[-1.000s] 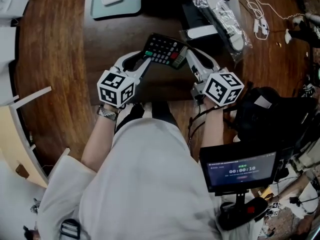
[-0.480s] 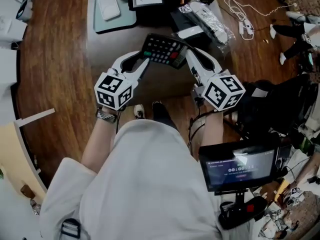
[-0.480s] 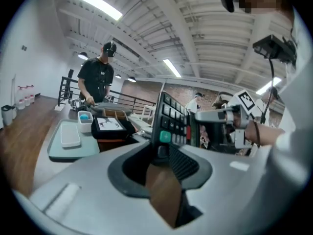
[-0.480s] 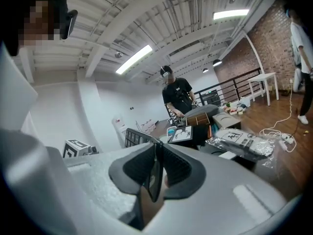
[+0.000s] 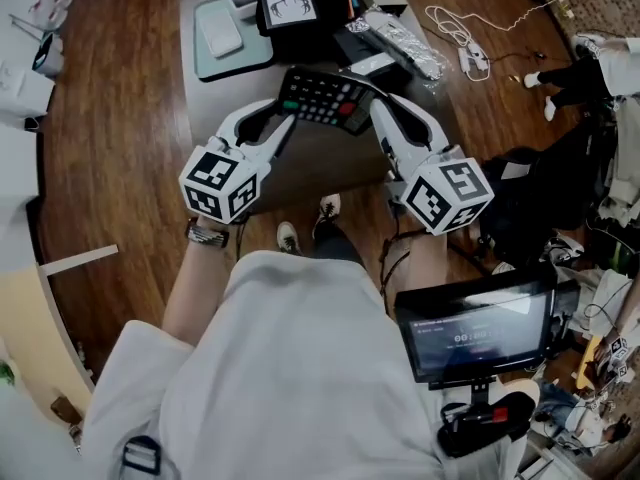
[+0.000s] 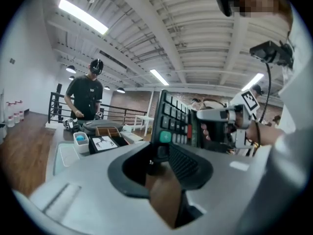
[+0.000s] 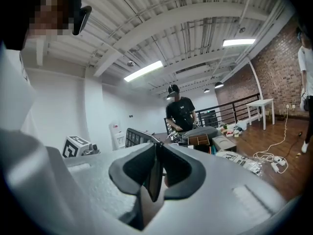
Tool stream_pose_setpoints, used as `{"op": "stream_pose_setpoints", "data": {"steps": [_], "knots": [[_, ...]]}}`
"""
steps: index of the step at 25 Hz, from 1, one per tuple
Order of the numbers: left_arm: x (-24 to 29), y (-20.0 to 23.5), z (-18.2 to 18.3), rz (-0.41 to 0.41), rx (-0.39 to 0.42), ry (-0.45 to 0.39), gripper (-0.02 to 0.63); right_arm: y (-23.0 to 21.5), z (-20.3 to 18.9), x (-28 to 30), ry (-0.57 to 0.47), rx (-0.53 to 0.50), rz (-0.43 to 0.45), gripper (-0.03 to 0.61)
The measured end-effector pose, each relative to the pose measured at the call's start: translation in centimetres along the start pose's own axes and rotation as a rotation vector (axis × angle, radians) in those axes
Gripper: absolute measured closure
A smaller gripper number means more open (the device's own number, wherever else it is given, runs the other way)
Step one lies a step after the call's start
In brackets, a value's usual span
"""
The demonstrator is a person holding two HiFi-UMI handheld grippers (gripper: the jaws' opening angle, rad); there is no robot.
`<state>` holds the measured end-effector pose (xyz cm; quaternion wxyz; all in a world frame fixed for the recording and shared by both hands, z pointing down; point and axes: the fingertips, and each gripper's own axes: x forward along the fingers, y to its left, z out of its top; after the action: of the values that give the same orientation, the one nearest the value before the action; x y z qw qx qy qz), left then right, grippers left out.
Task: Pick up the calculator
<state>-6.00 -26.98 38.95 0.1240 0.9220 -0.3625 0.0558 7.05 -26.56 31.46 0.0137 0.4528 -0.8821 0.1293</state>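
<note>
Between left tool [image 5: 287, 119] and right tool [image 5: 373, 109], calculator [image 5: 324, 96] held clamped

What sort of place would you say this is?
Probably a loft-style lab or workshop: a brick wall, exposed white ceiling beams with strip lights, and a wood floor.

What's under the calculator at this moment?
The calculator, clamped between the left gripper and right gripper, hangs over the dark table. The spot directly beneath is covered by it.
</note>
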Motion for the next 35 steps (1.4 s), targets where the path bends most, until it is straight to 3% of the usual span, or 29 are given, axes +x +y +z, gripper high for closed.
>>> {"op": "stream_pose_setpoints", "data": {"steps": [8,20,35], "knots": [[-0.9,-1.4,3.2,-0.038,0.094,-0.09,0.486,1.9,3.0,-2.3,-0.104,-0.09,-0.005,0.526],[-0.2,-5.0,8.7,0.022,0.194,-0.17,0.486,1.0,8.2,-5.5,-0.201,-0.17,0.056,0.526],[-1.6,-6.3,7.8,0.053,0.196,-0.185,0.486,1.9,7.5,-6.6,-0.193,-0.171,0.083,0.526]]}}
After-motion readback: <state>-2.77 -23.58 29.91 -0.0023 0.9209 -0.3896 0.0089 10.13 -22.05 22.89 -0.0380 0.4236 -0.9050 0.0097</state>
